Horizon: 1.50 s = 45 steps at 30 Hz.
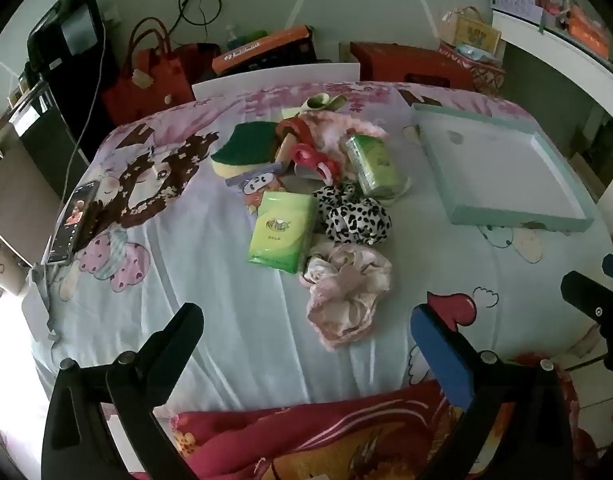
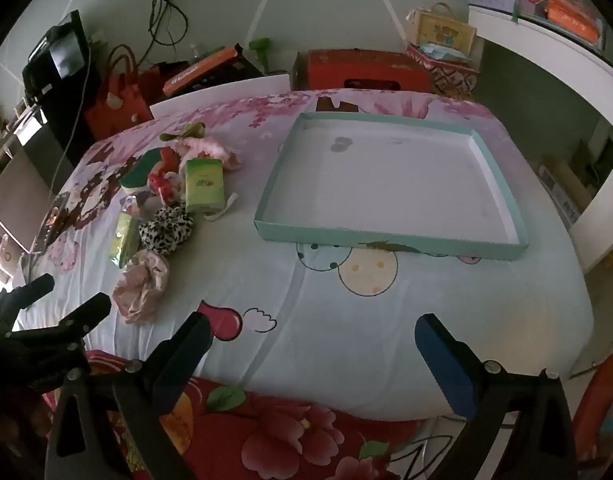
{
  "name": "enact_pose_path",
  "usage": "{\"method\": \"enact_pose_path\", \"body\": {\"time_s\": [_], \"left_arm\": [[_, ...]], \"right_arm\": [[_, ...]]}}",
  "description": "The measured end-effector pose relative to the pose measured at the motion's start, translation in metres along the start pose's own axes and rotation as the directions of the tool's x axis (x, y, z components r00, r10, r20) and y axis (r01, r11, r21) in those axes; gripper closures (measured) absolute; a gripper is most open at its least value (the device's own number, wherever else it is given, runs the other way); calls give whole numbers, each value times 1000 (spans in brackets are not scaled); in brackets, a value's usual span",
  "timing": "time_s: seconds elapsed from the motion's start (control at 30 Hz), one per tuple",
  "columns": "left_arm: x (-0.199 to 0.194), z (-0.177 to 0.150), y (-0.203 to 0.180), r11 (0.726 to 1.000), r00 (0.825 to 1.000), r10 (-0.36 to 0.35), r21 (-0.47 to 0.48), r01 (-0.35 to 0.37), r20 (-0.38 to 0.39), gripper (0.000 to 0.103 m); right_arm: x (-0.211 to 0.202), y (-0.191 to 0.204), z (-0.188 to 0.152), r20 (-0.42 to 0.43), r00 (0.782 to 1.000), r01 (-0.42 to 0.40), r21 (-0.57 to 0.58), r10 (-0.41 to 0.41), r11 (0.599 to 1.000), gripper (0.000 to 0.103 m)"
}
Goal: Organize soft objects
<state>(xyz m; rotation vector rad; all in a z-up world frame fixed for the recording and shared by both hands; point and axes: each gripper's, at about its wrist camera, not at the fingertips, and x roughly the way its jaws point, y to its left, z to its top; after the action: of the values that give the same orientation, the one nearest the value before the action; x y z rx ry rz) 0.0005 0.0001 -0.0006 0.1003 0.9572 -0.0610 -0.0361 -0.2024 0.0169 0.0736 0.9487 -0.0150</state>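
Observation:
A pile of soft things lies on the bed sheet point(image 1: 194, 280): a pink scrunchie point(image 1: 346, 292), a leopard scrunchie point(image 1: 356, 216), two green tissue packs point(image 1: 282, 232) point(image 1: 376, 166), a green-yellow sponge point(image 1: 242, 148), red clips point(image 1: 314, 160) and a pink fluffy item point(image 1: 338, 124). An empty teal shallow box point(image 2: 390, 238) sits to the right of the pile. My left gripper point(image 1: 306, 324) is open, just in front of the pink scrunchie. My right gripper point(image 2: 310, 330) is open and empty, in front of the box, over bare sheet.
A phone point(image 1: 76, 216) leans at the bed's left edge with a cable. A red floral blanket point(image 2: 274, 432) lies at the near edge. Red bags point(image 1: 146, 76), boxes point(image 2: 362, 68) and a white shelf point(image 2: 554, 60) stand beyond the bed.

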Motion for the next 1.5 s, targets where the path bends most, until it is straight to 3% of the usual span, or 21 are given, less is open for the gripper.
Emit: {"method": "enact_pose_path", "body": {"time_s": [0.17,1.03,1.5], "left_arm": [[5,0,-3,1000,1000,9,14,-9,-9,0],[-6,20,-4,998,989,-66,2,66,131,0],[-3,29,-5,998,994,-57,6,57,94,0]], "right_arm": [[1,3,2,7,1000,-2,5,2,1000,0],[11,1,14,-20,1000,11,-12,-11,1000,0],[20,-1,20,-30,999,17,-10,-18,1000,0]]}}
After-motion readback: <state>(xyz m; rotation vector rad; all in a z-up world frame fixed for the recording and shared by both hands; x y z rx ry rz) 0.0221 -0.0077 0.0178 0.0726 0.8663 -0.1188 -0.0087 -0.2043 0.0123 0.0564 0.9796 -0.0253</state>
